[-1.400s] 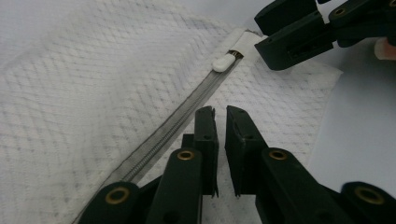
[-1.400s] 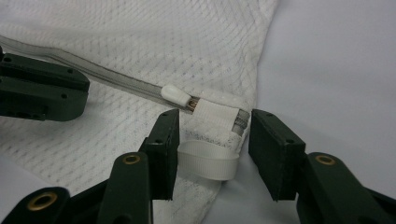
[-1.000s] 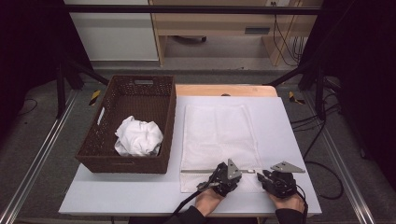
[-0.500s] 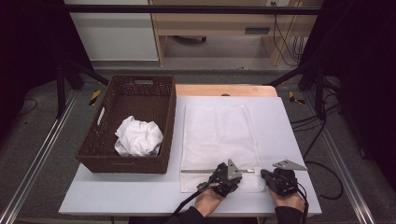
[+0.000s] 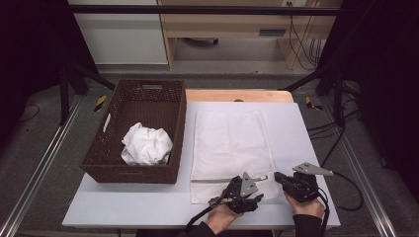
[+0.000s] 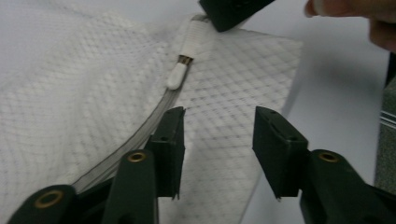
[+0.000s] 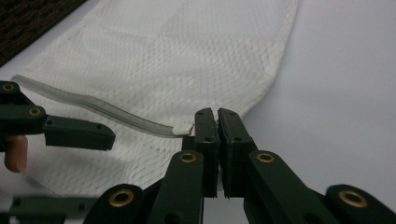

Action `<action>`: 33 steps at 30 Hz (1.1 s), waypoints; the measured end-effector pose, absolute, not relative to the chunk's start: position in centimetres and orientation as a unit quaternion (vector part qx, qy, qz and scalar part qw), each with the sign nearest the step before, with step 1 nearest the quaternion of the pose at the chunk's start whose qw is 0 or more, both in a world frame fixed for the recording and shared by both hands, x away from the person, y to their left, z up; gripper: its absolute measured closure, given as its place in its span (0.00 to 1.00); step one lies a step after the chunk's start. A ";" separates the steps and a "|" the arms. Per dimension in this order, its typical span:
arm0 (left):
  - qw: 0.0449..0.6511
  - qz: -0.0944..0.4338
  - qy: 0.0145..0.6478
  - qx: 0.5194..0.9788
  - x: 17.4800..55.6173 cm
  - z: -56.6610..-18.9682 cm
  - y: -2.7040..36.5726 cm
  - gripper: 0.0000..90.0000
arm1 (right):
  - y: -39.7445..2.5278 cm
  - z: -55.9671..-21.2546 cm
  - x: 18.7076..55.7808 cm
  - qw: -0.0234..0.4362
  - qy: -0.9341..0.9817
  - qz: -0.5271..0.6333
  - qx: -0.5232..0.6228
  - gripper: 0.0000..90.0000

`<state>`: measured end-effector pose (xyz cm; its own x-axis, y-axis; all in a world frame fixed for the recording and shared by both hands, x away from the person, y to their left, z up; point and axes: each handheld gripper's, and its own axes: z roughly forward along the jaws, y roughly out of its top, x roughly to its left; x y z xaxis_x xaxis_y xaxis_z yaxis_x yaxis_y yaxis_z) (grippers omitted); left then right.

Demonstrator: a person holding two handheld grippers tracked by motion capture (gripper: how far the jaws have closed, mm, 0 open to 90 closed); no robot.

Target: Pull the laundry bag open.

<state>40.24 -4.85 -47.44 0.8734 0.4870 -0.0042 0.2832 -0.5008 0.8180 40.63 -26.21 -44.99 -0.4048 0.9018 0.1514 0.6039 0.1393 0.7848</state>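
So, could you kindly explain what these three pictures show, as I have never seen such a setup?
A person sits at a white table and holds a two-jaw gripper in each hand. One picture looks down from above; the other two come from cameras riding on the grippers, looking along their black jaws. On the table lie a white mesh laundry bag with a zipper and a brown wicker basket holding a crumpled white cloth. The right gripper is shut at the zipper pull; whether it actually pinches it is hard to tell. The left gripper is open over the bag's near corner.
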 end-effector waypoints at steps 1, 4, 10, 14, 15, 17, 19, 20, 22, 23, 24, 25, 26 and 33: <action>0.450 0.109 0.223 0.858 40.1 -47.4 -5.0 0.53 | -26.2 -44.8 40.7 0.184 0.733 0.410 0.510 0.97; 0.446 0.107 0.223 0.860 39.8 -47.6 -5.5 0.46 | -26.0 -44.4 40.9 0.185 0.731 0.415 0.509 0.97; 0.425 0.100 0.246 0.865 40.5 -48.7 -6.0 0.48 | -25.7 -43.8 41.0 0.183 0.728 0.425 0.506 0.97; 0.418 0.101 0.263 0.864 40.8 -48.8 -6.1 0.62 | -25.6 -43.8 41.0 0.177 0.727 0.426 0.508 0.97; 0.417 0.103 0.265 0.863 40.8 -48.7 -6.1 0.67 | -25.6 -43.9 41.1 0.177 0.729 0.424 0.507 0.97; 0.417 0.104 0.270 0.862 40.8 -48.8 -6.1 0.75 | -25.6 -44.0 41.2 0.177 0.730 0.424 0.507 0.97; 0.413 0.109 0.270 0.863 40.9 -48.7 -6.0 0.84 | -25.6 -44.3 41.3 0.176 0.732 0.420 0.507 0.97; 0.411 0.111 0.271 0.863 40.9 -48.7 -6.0 0.88 | -25.5 -44.3 41.3 0.175 0.732 0.418 0.509 0.97; 0.410 0.112 0.274 0.863 41.1 -48.7 -5.9 0.94 | -25.5 -44.6 41.4 0.174 0.732 0.415 0.511 0.97; 0.411 0.108 0.276 0.862 41.2 -48.8 -5.8 0.96 | -25.5 -44.7 41.5 0.174 0.732 0.413 0.513 0.97; 0.411 0.104 0.277 0.862 41.3 -48.8 -5.8 0.97 | -25.5 -44.9 41.6 0.175 0.733 0.411 0.513 0.96; 0.414 0.101 0.280 0.860 41.3 -48.8 -5.7 0.97 | -25.5 -45.1 41.6 0.172 0.732 0.410 0.517 0.96; 0.414 0.101 0.281 0.860 41.3 -48.8 -5.7 0.97 | -25.6 -45.3 41.7 0.173 0.733 0.407 0.517 0.95; 0.411 0.106 0.278 0.862 41.3 -48.8 -5.8 0.98 | -25.7 -45.8 41.7 0.172 0.729 0.409 0.521 0.86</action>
